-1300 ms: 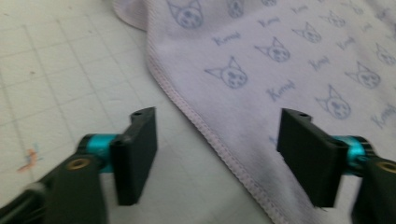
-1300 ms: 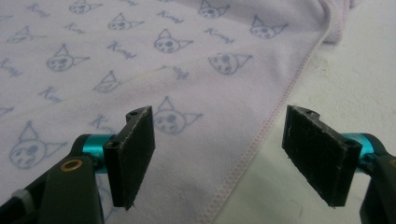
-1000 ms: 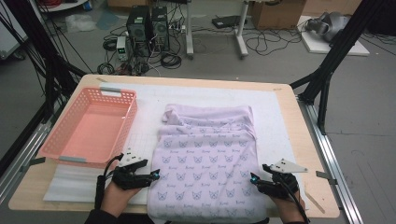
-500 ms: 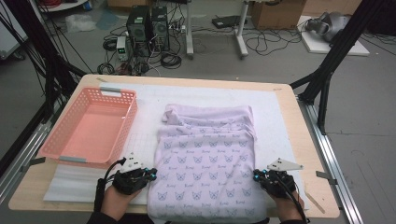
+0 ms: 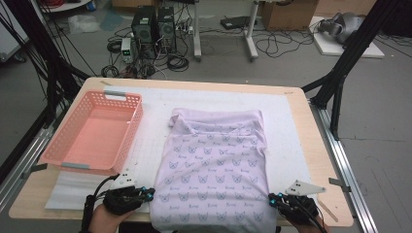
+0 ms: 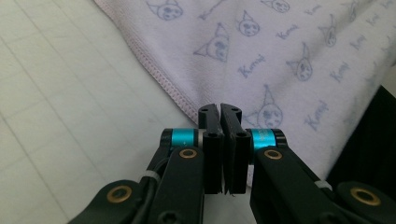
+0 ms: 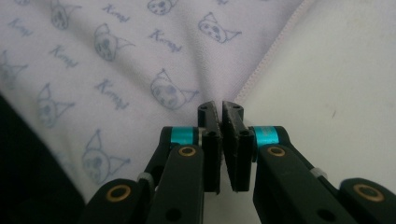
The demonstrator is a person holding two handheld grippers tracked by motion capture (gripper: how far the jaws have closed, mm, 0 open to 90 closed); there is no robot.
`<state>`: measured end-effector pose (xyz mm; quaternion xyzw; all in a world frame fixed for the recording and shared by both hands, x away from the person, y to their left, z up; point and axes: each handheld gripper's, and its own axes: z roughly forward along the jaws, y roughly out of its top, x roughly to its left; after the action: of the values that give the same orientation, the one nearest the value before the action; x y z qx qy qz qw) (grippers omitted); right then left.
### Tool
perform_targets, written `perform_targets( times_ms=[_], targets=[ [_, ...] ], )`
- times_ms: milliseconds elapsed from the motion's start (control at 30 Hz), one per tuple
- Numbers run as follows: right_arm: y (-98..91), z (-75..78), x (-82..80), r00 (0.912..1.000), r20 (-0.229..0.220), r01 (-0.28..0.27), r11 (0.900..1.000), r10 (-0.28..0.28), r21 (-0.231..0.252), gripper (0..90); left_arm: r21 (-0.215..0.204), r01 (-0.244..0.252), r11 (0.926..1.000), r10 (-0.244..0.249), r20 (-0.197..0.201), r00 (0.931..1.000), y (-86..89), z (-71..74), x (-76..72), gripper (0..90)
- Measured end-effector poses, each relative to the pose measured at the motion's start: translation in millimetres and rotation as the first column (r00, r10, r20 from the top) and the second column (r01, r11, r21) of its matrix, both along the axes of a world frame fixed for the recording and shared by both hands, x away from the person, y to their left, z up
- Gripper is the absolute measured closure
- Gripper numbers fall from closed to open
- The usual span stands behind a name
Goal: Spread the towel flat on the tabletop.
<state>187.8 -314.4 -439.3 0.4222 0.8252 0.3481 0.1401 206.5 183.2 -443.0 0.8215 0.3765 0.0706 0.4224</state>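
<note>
Lilac cat-print garment [image 5: 214, 179] flat on worktop [image 5: 311, 141]; left hand-held gripper [image 5: 149, 194] and right hand-held gripper [image 5: 273, 198] each pinching a near hem corner.

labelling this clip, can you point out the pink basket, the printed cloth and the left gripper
pink basket [image 5: 65, 165]: high view, near rim.
printed cloth [image 5: 214, 170]: high view, its middle.
left gripper [image 6: 220, 108]: left gripper view, between the closed fingertips.

Grey floor [image 5: 384, 145] beyond wooden bench [image 5: 318, 160]; computer towers [image 5: 154, 22], tangled cables [image 5: 272, 46], cardboard box [image 5: 291, 12] at back; black frame struts [image 5: 350, 53] either side.
</note>
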Motion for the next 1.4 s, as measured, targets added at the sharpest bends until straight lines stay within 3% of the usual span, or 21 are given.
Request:
perform_targets(
  times_ms=[267,333,400,467,567,633,800,867,933,967,1033,1067,1100,1200,1400],
  targets=[
    [-6.6,8.8,-36.2,0.9978,-0.048,-0.044,0.999,0.044,0.008,86.3,-0.006,0.072,0.9974,-0.072,-0.006,0.9974,5.0,7.5,-27.4,87.1],
    [-6.1,10.8,-42.0,0.9976,-0.049,-0.049,0.9987,0.049,0.012,82.8,-0.033,0.076,0.9966,-0.076,0.004,0.9971,3.5,7.9,-28.8,80.8],
    [-5.4,12.0,-41.6,0.9995,-0.029,-0.009,0.9997,0.009,0.021,68.8,-0.069,0.037,0.9969,-0.036,0.011,0.9993,1.8,8.8,-23.6,57.7],
    [-5.7,13.4,-36.0,0.9996,-0.007,0.028,0.9987,-0.027,0.042,63.2,-0.116,-0.014,0.9931,0.018,0.031,0.9994,1.3,11.3,-16.9,45.7],
    [-1.8,13.4,-24.0,0.9974,0.027,0.065,0.9967,-0.067,0.049,59.5,-0.137,-0.056,0.989,0.064,0.058,0.9963,-3.4,13.6,-4.9,45.2],
    [3.2,10.7,-12.2,0.9945,0.039,0.096,0.9943,-0.098,0.047,57.7,-0.121,-0.088,0.9887,0.095,0.055,0.9939,-11.3,9.5,9.3,44.7],
    [13.8,2.5,15.9,0.9889,0.053,0.138,0.9902,-0.139,0.021,55.8,-0.068,-0.138,0.9881,0.14,0.035,0.9895,-27.7,-4.0,31.5,45.7],
    [17.7,0.0,23.6,0.9891,0.048,0.139,0.9902,-0.139,0.006,58.4,-0.042,-0.128,0.9909,0.129,0.037,0.9909,-32.1,-7.1,33.7,46.4],
    [18.5,-3.4,27.9,0.9884,0.041,0.147,0.9889,-0.146,-0.021,60.0,-0.016,-0.126,0.9919,0.127,0.071,0.9894,-33.6,-8.3,32.4,49.5],
    [17.8,-3.6,28.3,0.9882,0.036,0.149,0.9888,-0.149,-0.007,62.1,-0.004,-0.128,0.9917,0.128,0.087,0.988,-33.4,-8.5,31.5,53.4],
    [15.8,-3.1,27.5,0.9905,0.021,0.135,0.9908,-0.136,0.007,76.1,0.032,-0.126,0.9915,0.121,0.142,0.9825,-31.1,-10.4,27.6,70.1],
    [15.4,-2.9,26.4,0.993,0.014,0.117,0.993,-0.117,0.011,83.5,0.024,-0.108,0.9938,0.105,0.125,0.9866,-29.0,-9.8,27.5,80.7],
    [15.8,-2.9,25.4,0.9939,0.017,0.109,0.994,-0.109,0.01,84.4,0.025,-0.105,0.9941,0.102,0.114,0.9883,-28.1,-8.8,27.3,85.9],
    [13.9,-1.3,21.9,0.9952,0.002,0.098,0.9951,-0.098,0.014,85.3,0.04,-0.077,0.9963,0.073,0.089,0.9934,-26.1,-5.5,21.3,87.0],
    [9.2,1.3,12.0,0.9962,-0.016,0.086,0.9962,-0.086,0.016,85.3,0.017,-0.04,0.9991,0.039,0.053,0.9978,-18.7,-0.7,13.6,86.9]
  ],
)
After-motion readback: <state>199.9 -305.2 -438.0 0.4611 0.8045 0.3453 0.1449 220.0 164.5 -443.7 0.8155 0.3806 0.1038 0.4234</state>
